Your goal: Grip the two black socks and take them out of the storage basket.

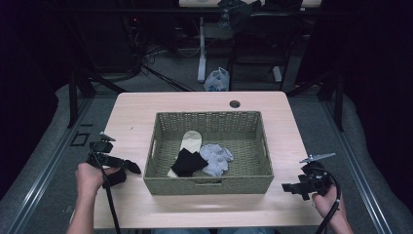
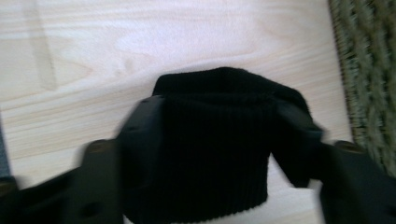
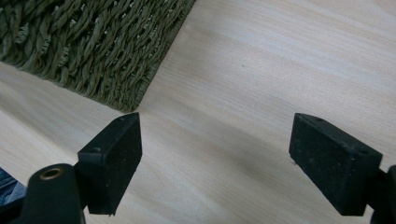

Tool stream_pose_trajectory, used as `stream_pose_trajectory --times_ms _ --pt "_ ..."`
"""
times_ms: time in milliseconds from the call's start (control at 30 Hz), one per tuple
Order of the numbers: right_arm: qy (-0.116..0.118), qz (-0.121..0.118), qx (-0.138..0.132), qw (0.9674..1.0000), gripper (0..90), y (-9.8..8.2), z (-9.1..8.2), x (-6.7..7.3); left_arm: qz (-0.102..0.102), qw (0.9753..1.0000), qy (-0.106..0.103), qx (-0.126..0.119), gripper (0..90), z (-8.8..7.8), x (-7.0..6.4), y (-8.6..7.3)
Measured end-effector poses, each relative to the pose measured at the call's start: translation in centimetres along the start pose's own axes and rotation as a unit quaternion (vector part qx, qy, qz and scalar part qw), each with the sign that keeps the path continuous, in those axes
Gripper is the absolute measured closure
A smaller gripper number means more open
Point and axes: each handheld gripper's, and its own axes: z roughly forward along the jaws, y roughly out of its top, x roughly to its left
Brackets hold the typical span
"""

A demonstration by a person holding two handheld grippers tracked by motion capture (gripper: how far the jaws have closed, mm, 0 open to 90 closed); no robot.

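Note:
A black ribbed sock (image 2: 215, 149) lies on the wooden table (image 1: 131, 117) between the jaws of my left gripper (image 2: 217, 135). The jaws stand wide apart and the cloth spreads across both fingertips; the view is blurred. From above, the left gripper (image 1: 127, 169) and the black sock (image 1: 116, 177) sit just left of the green woven basket (image 1: 209, 185). Inside the basket lie a cream sock (image 1: 190, 140), another black sock (image 1: 188, 163) and a pale blue sock (image 1: 216, 158). My right gripper (image 3: 215, 163) is open above bare wood at the basket corner (image 3: 93, 51), and shows from above as the right gripper (image 1: 292, 187).
The basket takes up the table's middle. A round cable hole (image 1: 234, 104) sits near the far edge. Beyond the table stand a white desk leg (image 1: 201, 53) and a plastic bag (image 1: 217, 80) on the floor. Bare wood runs along the near edge and both sides.

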Motion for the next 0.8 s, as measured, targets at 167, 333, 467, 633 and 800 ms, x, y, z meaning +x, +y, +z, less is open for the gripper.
stream_pose_trajectory --times_ms 167,333,467,633,800 --pt "-0.001 0.001 -0.001 1.0 17.0 0.0 0.0 0.0 0.013 0.9987 0.009 -0.048 14.0 -4.5 -1.1 0.7" --pt "-0.001 0.003 -0.003 1.0 17.0 0.0 0.1 0.0 0.05 0.9954 0.016 -0.08 5.0 -8.3 -3.6 2.1" --pt "0.001 0.003 -0.001 1.0 17.0 0.0 0.1 0.0 0.088 0.9913 0.009 -0.098 3.0 -10.1 -6.4 3.7" --pt "0.001 0.002 0.0 1.0 17.0 0.0 0.0 -0.1 0.135 0.9863 0.002 -0.095 0.6 -10.3 -10.0 5.4" --pt "0.005 0.002 -0.003 1.0 17.0 -0.1 0.0 -0.1 0.162 0.9831 -0.008 -0.085 0.4 -9.3 -12.4 6.7"
